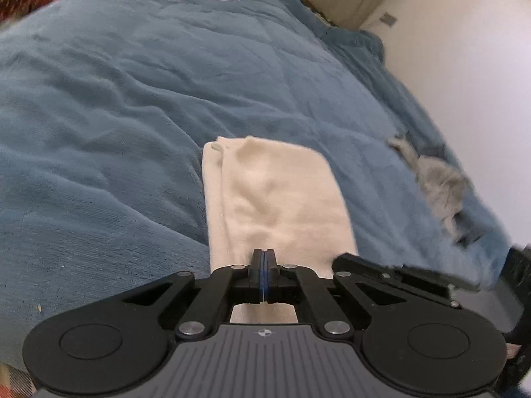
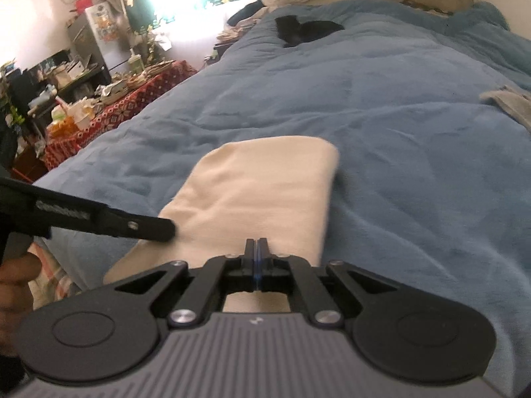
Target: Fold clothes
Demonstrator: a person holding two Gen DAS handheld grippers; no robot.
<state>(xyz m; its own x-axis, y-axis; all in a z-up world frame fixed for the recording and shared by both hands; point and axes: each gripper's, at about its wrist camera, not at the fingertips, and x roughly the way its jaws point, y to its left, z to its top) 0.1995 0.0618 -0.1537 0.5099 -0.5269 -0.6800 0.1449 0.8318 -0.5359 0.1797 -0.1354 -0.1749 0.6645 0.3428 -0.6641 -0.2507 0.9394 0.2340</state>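
A cream cloth point(image 1: 278, 192) point(image 2: 265, 182), folded into a long narrow strip, lies flat on the blue blanket point(image 1: 132, 106) point(image 2: 398, 165). My left gripper point(image 1: 264, 252) is shut, its tips over the strip's near end. In the right wrist view the left gripper point(image 2: 167, 229) reaches in from the left and meets the strip's left edge. My right gripper point(image 2: 257, 242) is shut too, over the near end by the right edge; the left wrist view shows the right gripper point(image 1: 338, 260) there. No fabric shows between either pair of jaws.
A grey garment point(image 1: 438, 182) point(image 2: 511, 102) lies crumpled near the bed's right edge, by a white wall point(image 1: 464, 66). A black garment point(image 2: 305, 31) lies at the far end. Left of the bed stands a cluttered table with a red patterned cover point(image 2: 132, 99). A hand point(image 2: 16, 282) holds the left gripper.
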